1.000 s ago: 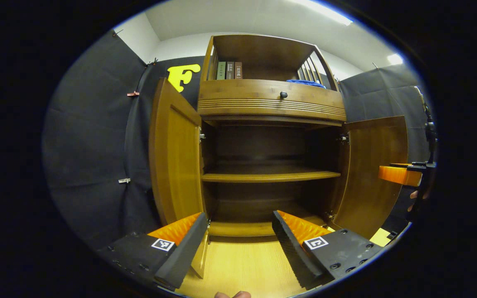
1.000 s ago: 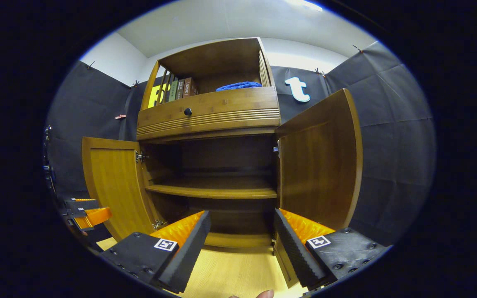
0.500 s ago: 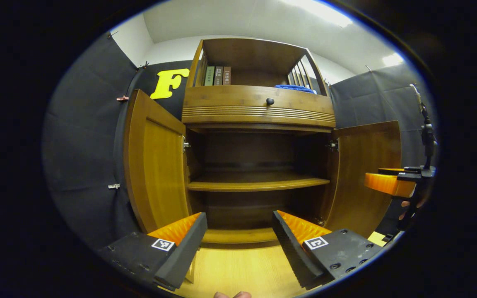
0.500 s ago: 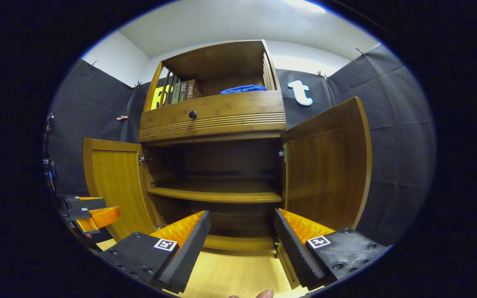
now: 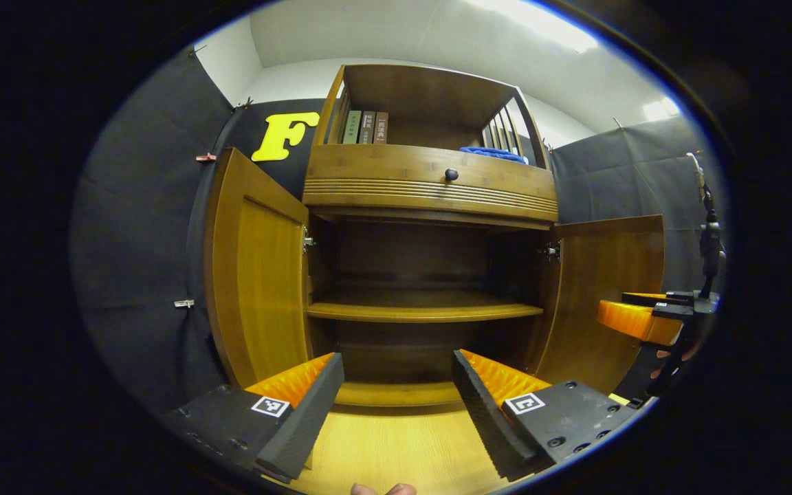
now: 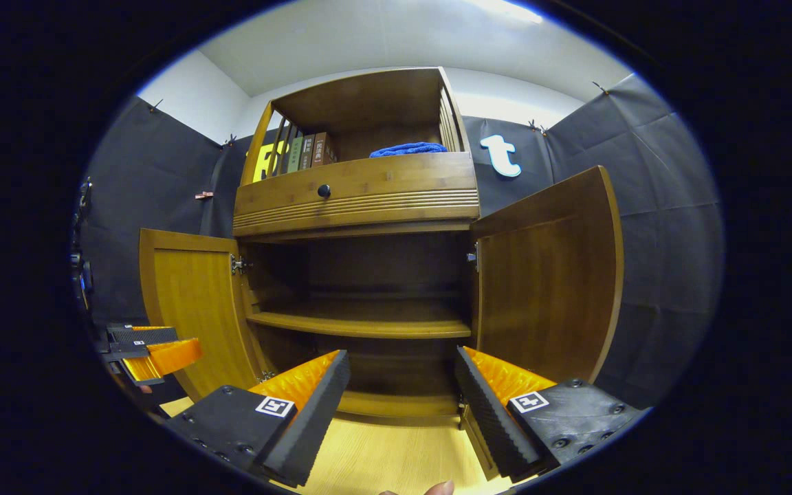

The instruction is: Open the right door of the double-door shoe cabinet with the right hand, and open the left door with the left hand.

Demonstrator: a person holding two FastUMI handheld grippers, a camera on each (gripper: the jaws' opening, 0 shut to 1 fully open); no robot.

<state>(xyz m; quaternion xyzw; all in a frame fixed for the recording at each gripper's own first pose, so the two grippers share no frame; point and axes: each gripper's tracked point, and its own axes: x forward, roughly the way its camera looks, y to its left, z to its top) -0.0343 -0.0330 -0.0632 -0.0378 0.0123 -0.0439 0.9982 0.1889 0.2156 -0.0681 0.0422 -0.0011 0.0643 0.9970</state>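
The wooden shoe cabinet [image 5: 430,185] stands straight ahead with both doors swung wide. Its left door [image 5: 258,275] and right door [image 5: 606,295] stand out to the sides in the left gripper view. My left gripper [image 5: 396,405] is open and empty, a short way in front of the cabinet's lower opening. In the right gripper view the cabinet [image 6: 361,192] shows its right door [image 6: 547,282] and left door [image 6: 190,302] open too. My right gripper [image 6: 399,405] is open, holding nothing, its fingers near the right door's lower edge. Each gripper appears small at the other view's edge.
An inner shelf [image 5: 423,311] splits the dark, bare interior. Above it is a drawer with a black knob [image 5: 450,174], then an open top shelf with books [image 5: 366,127] and a blue cloth [image 5: 492,152]. Light wooden floor [image 5: 403,447] lies below.
Both grippers have drawn back a little from the cabinet. The left door, first close beside my left gripper's finger, now stands clear of it. Both doors stay open.
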